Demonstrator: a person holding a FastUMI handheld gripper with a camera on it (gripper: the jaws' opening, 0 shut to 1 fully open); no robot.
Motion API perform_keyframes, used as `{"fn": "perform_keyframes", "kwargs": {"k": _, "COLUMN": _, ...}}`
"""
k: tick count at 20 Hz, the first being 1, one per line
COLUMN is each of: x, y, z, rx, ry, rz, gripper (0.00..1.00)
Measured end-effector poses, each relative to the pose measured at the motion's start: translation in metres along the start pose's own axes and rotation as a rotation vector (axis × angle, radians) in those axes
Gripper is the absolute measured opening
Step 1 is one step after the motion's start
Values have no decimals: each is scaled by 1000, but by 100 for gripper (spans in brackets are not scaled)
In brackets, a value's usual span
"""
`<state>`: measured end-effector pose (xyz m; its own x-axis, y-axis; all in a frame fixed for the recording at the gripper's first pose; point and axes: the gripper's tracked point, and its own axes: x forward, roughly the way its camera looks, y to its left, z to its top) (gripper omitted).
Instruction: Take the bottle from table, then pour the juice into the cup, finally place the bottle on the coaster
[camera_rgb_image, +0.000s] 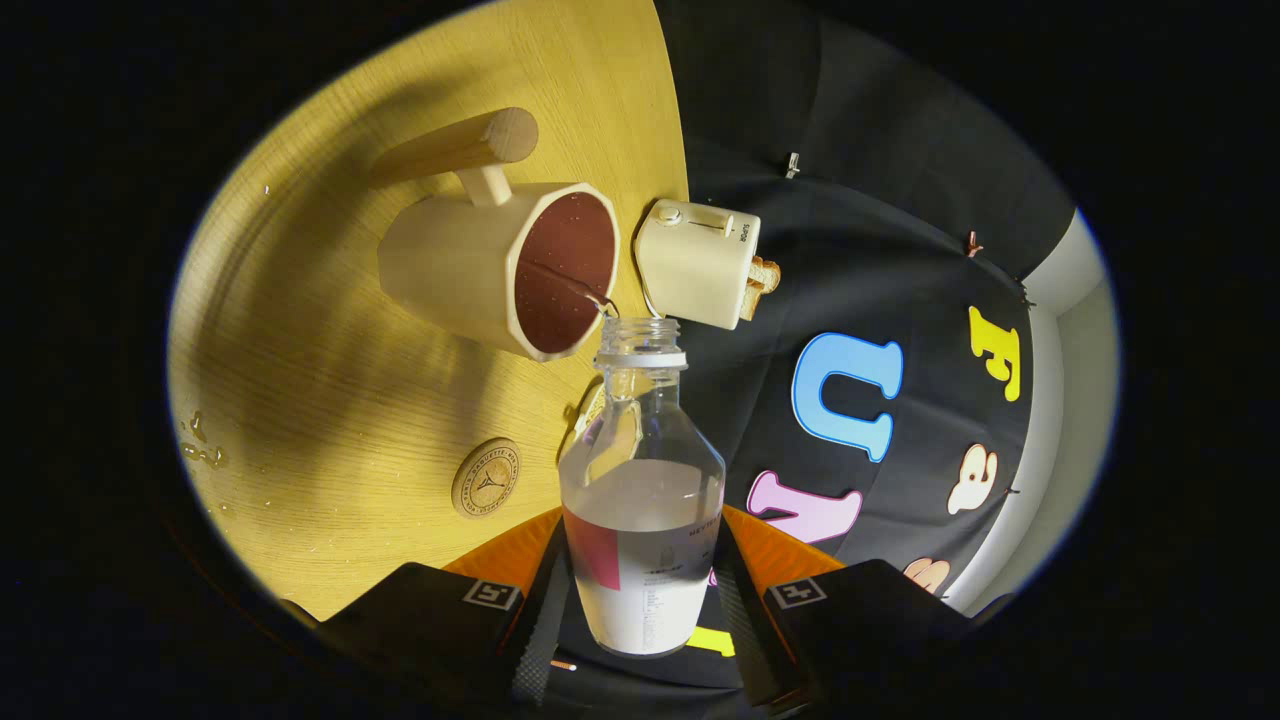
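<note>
My gripper (640, 610) is shut on a clear plastic bottle (642, 480), one finger on each side of its labelled body. The bottle has no cap and is tipped over, with clear liquid lying in its body. Its mouth sits at the rim of a cream cup (480, 275) with a wooden handle and a dark inside. A thin stream (575, 285) runs from the bottle's mouth into the cup. A round wooden coaster (486, 478) lies on the yellow wooden table (330, 400), beside the bottle's body and nearer to my fingers than the cup.
A cream toaster (698, 262) with slices of bread in it stands just beyond the bottle's mouth, next to the cup at the table's edge. A few drops of liquid (203, 445) lie on the table away from the coaster.
</note>
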<state>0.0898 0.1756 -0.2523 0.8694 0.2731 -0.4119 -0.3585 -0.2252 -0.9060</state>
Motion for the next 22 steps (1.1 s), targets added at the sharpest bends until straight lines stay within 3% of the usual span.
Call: {"fn": "perform_keyframes", "kwargs": {"k": 22, "x": 4, "y": -12, "z": 13, "rx": -111, "ry": -45, "rz": -10, "gripper": 75}}
